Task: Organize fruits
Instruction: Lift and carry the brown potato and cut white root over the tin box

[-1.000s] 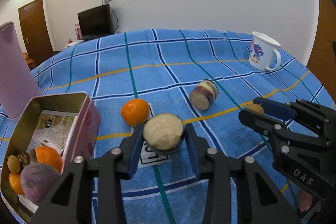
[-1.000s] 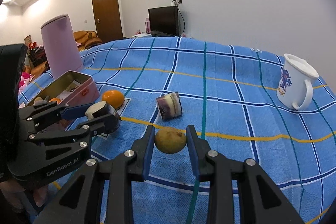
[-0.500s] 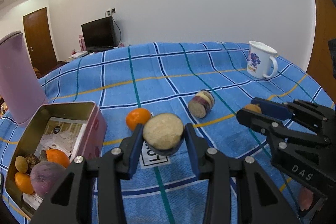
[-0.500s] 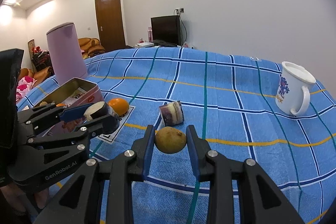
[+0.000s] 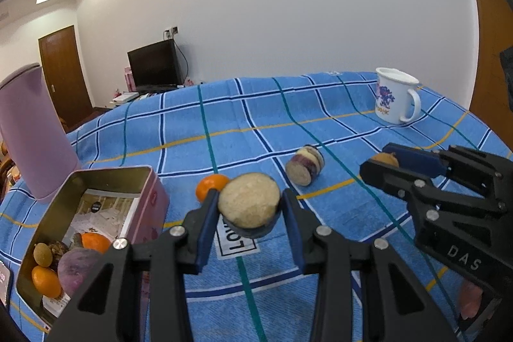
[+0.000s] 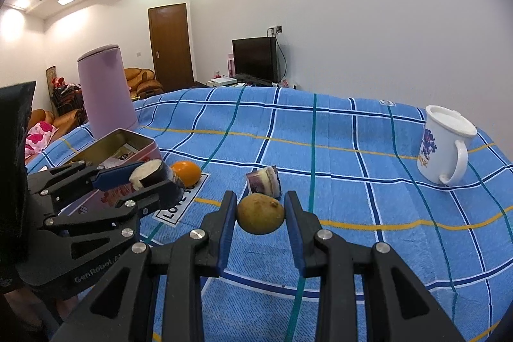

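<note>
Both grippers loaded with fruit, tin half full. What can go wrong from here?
1. The left gripper pinches the cut, dark-skinned fruit half only at its sides, so it might slip out on the way over.
2. The open pink metal tin already holds several fruits at its near end; dropping more there may make them roll out.
3. The right gripper, holding the small yellow-brown round fruit, sits close by, so the two may collide.

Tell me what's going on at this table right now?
A person is sorting fruit with two handheld tongs. The left tongs grip a cut, pale-faced fruit half; the right tongs grip a small brown fruit. Both are held above the blue checked cloth. The open tin on the left already holds several fruits. An orange and a purple cut piece lie loose on the cloth.
</note>
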